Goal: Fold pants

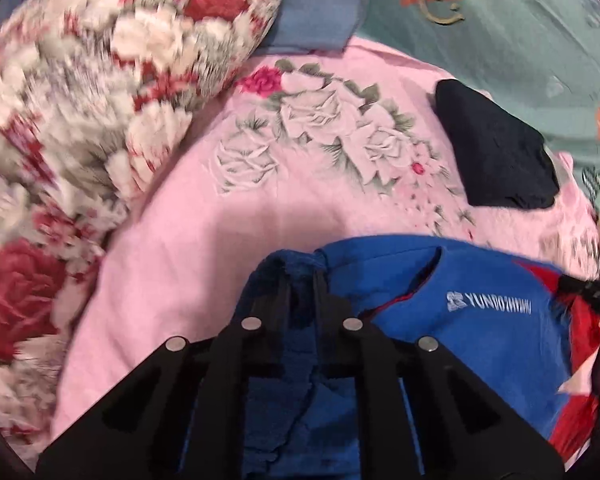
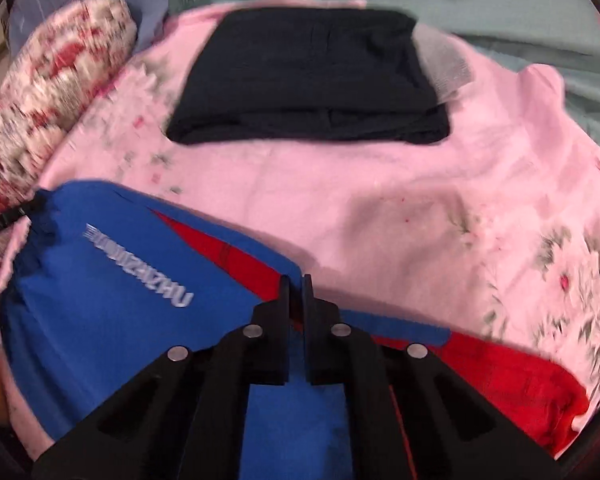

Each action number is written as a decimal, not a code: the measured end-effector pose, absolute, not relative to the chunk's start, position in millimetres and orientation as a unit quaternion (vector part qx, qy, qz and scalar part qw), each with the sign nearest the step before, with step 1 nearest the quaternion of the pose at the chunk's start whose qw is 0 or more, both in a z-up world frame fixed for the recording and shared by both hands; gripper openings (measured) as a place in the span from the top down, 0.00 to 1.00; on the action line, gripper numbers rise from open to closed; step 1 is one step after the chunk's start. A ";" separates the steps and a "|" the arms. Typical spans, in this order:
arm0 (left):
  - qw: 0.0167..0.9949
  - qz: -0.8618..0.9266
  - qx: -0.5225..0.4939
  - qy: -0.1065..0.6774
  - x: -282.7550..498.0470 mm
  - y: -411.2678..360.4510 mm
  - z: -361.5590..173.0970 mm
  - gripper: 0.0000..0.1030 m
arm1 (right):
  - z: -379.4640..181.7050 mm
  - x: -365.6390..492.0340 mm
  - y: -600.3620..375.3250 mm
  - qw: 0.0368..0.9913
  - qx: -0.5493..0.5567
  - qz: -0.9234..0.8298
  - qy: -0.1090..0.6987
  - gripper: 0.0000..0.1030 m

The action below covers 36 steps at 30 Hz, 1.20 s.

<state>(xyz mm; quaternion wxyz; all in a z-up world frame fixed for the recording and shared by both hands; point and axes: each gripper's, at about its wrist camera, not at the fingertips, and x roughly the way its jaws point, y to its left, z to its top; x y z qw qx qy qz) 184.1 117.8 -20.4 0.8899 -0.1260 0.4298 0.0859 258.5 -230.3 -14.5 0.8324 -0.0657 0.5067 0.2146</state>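
Observation:
The blue and red pants point(image 1: 480, 320) with white lettering lie on a pink floral sheet point(image 1: 204, 248). My left gripper point(image 1: 303, 268) is shut on a bunched blue edge of the pants. The right gripper shows as a black shape at the right edge of the left wrist view point(image 1: 592, 292). In the right wrist view my right gripper point(image 2: 296, 280) is shut on the blue and red edge of the pants point(image 2: 112, 292). The left gripper shows at the left edge of the right wrist view point(image 2: 16, 212), holding the far corner.
A folded black garment point(image 2: 312, 76) point(image 1: 500, 148) lies on the pink sheet point(image 2: 380, 184) beyond the pants. A rolled red and white floral blanket point(image 1: 80, 100) point(image 2: 52, 80) lies along the left. A teal cover point(image 1: 520, 20) lies at the back.

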 end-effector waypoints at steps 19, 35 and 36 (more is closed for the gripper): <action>0.892 0.081 -0.166 0.413 21.5 143.0 -3.5 0.37 | -42.5 48.3 -257.9 0.781 0.015 0.309 0.543 0.78; 0.836 0.023 -0.257 0.484 39.7 127.7 4.6 0.22 | 22.4 42.9 -301.6 0.860 0.064 0.260 0.434 0.43; 0.835 0.022 -0.263 0.483 43.3 126.8 4.6 0.22 | 22.8 42.5 -302.4 0.861 0.068 0.262 0.431 0.43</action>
